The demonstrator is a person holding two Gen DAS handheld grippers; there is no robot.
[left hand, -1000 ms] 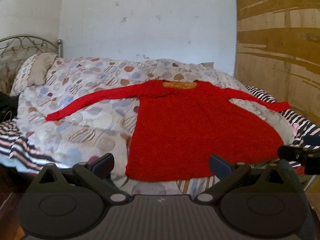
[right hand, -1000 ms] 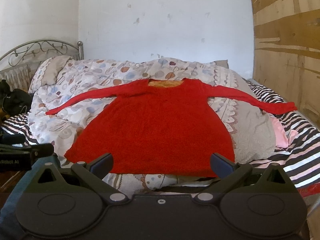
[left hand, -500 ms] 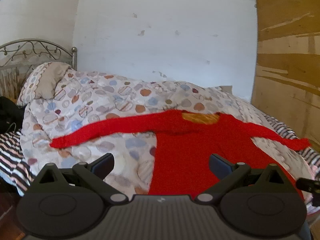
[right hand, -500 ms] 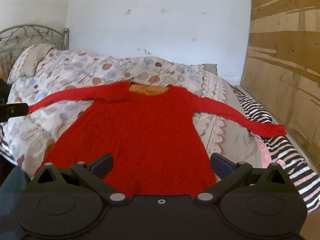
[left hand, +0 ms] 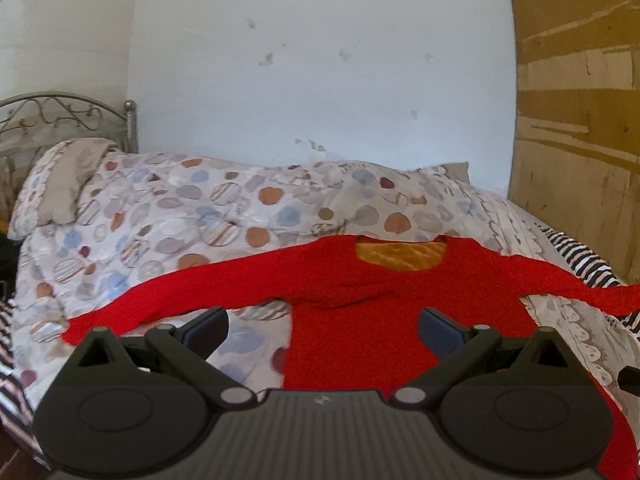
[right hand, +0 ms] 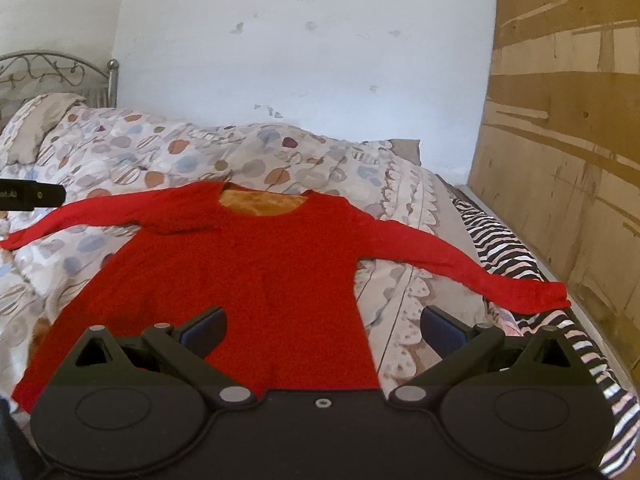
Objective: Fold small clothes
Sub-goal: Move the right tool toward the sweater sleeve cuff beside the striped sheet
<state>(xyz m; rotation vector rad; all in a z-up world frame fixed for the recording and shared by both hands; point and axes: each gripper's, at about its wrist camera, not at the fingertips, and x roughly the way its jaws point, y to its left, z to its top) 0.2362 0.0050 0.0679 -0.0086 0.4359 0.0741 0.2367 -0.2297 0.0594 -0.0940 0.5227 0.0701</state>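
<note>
Right wrist view: the right gripper hangs spread and empty above the hem of the red top, as does the left gripper, probably so both can reach it. Beyond, the top lies flat on the patterned duvet, sleeves out, ready for folding.
</note>
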